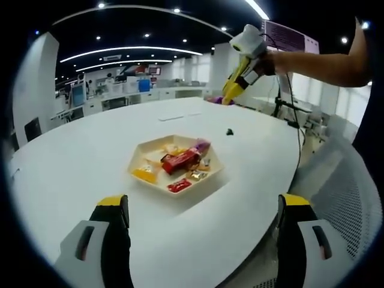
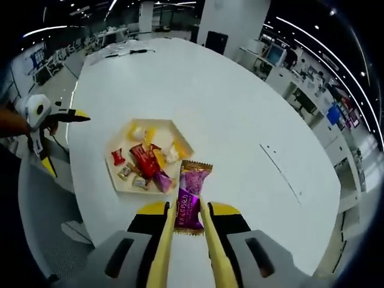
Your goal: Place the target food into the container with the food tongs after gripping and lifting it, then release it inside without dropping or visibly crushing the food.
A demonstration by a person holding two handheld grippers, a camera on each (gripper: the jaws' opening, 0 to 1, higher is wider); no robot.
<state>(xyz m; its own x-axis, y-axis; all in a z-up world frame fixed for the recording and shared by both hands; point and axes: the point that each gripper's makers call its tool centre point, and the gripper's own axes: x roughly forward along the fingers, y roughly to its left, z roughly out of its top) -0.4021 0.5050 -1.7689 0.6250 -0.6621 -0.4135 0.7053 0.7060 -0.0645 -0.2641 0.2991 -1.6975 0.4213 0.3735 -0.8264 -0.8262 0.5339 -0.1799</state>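
Candy in a purple wrapper [image 2: 191,201] is pinched between your right tongs [image 2: 189,223] and hangs in the air just beside the tray [image 2: 183,142], not over it yet. So you have grabbed and lifted it without squashing it, as far as the wrapper shows; what is left is to carry it over the tray with the other sweets and let go gently. Your left tongs [image 1: 204,211] are spread wide and hold nothing, low over the white worktop [image 1: 78,156] near the tray.

Grey tools [image 1: 204,219], black-and-yellow jaws, bare forearm
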